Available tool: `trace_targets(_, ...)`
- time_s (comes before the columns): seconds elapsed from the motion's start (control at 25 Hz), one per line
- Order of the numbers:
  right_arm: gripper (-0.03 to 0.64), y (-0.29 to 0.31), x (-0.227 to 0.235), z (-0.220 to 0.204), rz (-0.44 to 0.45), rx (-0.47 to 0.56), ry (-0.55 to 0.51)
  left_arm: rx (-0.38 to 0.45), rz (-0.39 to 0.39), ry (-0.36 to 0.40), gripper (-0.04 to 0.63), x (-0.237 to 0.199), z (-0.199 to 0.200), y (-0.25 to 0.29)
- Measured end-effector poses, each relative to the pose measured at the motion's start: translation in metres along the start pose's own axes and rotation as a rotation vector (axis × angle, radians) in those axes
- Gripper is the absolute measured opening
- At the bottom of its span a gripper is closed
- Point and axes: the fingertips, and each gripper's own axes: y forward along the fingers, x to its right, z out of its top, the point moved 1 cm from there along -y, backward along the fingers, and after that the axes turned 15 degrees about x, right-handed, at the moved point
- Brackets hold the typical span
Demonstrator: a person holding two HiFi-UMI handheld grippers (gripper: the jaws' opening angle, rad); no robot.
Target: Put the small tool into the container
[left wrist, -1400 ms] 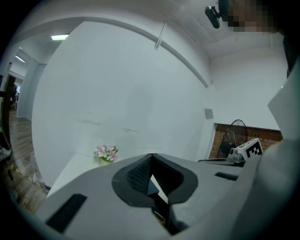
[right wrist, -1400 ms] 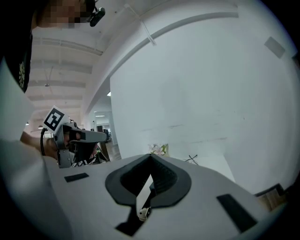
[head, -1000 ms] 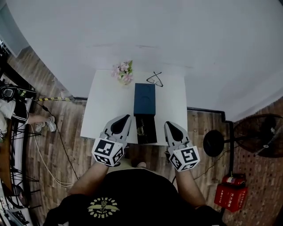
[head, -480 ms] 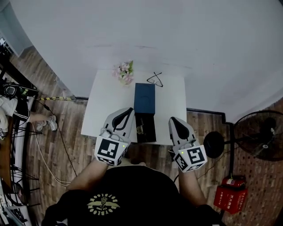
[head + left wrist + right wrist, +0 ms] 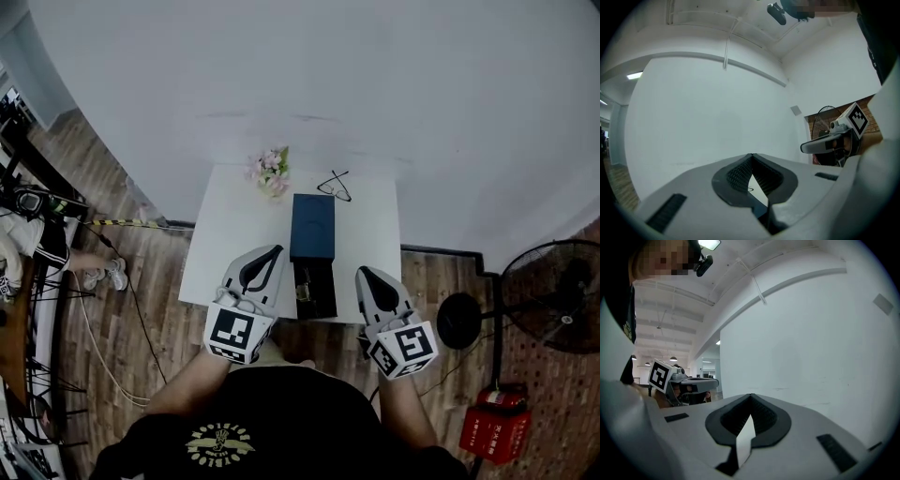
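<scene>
**First:** Both tools are seen closed. The left tool [image 5: 278, 248] has its jaws brought together at the tips with nothing clamped, and the same is shown for the right tool [image 5: 361, 271].

**Second:** Why are they held that way?

**First:** They are held level at the near edge of the tabletop [image 5: 225, 234], one on each side of the container [image 5: 314, 225]. Neither is in contact with it or with anything else. It is judged that they are spread like this so that the box between them is not blocked.

**Second:** How is the container laid out?

**First:** A dark blue box is set lengthwise down the middle of the tabletop. Its far part is shown as a flat blue face, and its near part is open and dark inside. Whether the blue face is a lid folded back or a sleeve from which a tray is drawn cannot be told.

**Second:** And where is the task's thing?

**First:** A small pale thing, taken to be the small tool [image 5: 303, 291], is seen inside the open near part, toward its left wall. It is too small to be identified with certainty. If it is rightly read, the placing would be judged done.

**Second:** Is anything else set out?

**First:** Pink flowers [image 5: 271, 172] and a pair of glasses [image 5: 335, 185] are placed at the far edge, beyond the box and well apart from both tools.
</scene>
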Motion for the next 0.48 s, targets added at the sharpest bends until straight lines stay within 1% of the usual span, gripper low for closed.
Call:
trace_targets(0.16, 0.000, 0.005, 0.004, -0.008, -0.019, -0.021, 0.008, -0.032, -0.025, -0.011, 0.008, -0.007, -0.016, 0.007)
trace_targets(0.48, 0.000, 0.028, 0.013, -0.028, -0.087, -0.066, 0.017, -0.065, -0.125, -0.036, 0.008, -0.023, -0.032, 0.039)
